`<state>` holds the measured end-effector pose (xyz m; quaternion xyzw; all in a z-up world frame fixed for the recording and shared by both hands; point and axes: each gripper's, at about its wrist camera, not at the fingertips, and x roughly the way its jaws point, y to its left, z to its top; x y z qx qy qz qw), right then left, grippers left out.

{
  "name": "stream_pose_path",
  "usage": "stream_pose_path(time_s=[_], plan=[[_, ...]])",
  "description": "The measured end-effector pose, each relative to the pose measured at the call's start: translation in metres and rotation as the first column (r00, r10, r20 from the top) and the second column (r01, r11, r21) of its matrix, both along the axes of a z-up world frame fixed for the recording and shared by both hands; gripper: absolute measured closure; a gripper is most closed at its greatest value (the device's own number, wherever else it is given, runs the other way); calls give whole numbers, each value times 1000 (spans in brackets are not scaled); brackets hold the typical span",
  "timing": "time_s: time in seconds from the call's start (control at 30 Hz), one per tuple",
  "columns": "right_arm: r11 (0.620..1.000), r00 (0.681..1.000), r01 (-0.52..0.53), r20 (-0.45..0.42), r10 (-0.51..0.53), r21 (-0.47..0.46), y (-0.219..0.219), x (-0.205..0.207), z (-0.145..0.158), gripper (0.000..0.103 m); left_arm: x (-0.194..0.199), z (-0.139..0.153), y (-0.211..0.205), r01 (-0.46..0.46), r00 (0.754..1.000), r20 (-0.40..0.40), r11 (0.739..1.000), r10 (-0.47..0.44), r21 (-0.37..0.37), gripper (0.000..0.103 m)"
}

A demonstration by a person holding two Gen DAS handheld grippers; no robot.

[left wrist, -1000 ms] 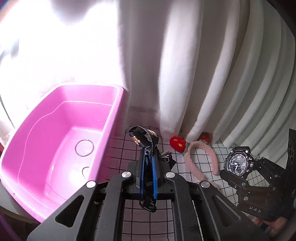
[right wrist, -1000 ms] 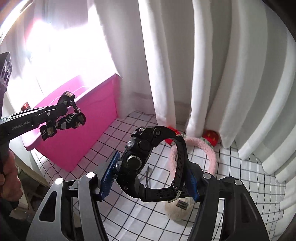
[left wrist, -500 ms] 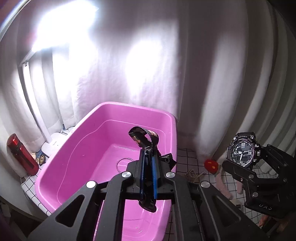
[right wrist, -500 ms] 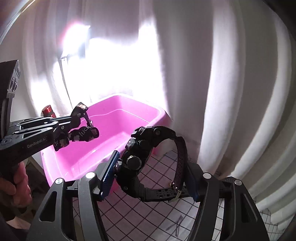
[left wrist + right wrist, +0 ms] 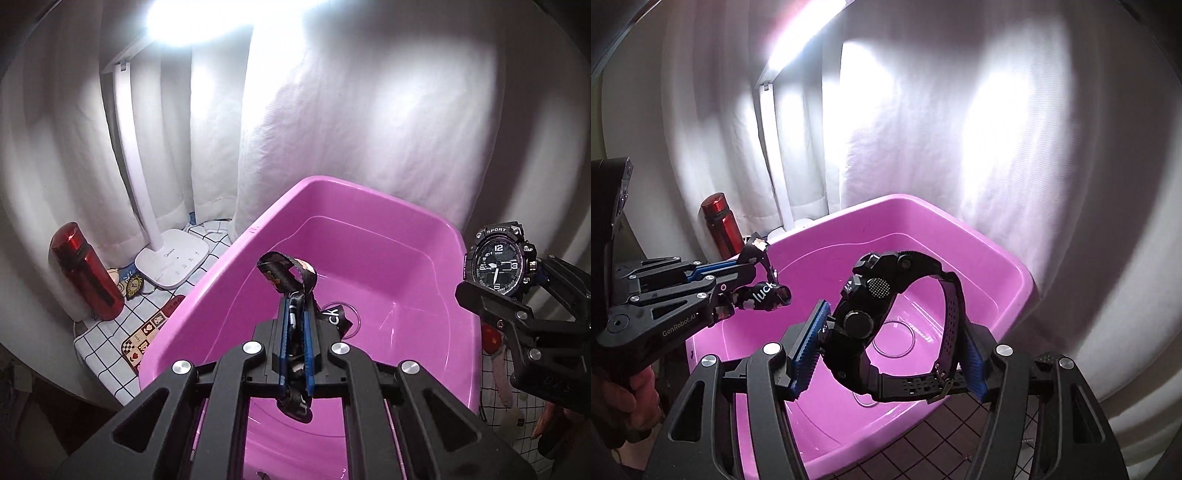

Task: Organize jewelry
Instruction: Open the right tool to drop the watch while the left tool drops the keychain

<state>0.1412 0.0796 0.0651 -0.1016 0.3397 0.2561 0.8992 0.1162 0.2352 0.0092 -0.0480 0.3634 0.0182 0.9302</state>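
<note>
A pink plastic tub (image 5: 369, 206) stands on the gridded cloth; it also shows in the right wrist view (image 5: 1008, 258). My left gripper (image 5: 295, 314) is shut on a black strap charm (image 5: 288, 273) printed "luck" and holds it above the tub; the charm also shows in the right wrist view (image 5: 762, 293). My right gripper (image 5: 890, 332) is shut on a black sport watch (image 5: 886, 295) and holds it over the tub. The watch face shows in the left wrist view (image 5: 498, 264) at the tub's right rim.
A red bottle (image 5: 86, 273) and a white desk lamp base (image 5: 171, 258) stand left of the tub. White curtains (image 5: 369, 110) hang close behind. A small patch (image 5: 133, 286) lies by the lamp. A pink headband (image 5: 500, 376) lies right of the tub.
Both grippers have swung left with their loads, from above the gridded cloth to over the pink tub. The headband has slid out to the right edge of view.
</note>
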Motion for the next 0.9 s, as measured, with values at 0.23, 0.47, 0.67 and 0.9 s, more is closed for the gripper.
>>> stream_pose_path(time_s=[0.23, 0.47, 0.67, 0.9], plan=[[997, 996, -22, -93, 15, -78, 25, 26, -33, 41, 10, -33, 7, -34, 994, -105, 999, 33, -7, 95], [988, 989, -18, -145, -5, -152, 38, 39, -58, 40, 17, -48, 9, -44, 985, -168, 999, 46, 14, 85], [978, 988, -5, -152, -27, -208, 41, 46, -65, 33, 15, -47, 14, -60, 985, -160, 998, 59, -5, 64], [981, 990, 19, -135, -46, -191, 31, 44, -59, 32, 9, -38, 17, -96, 988, -123, 995, 95, 0, 19]])
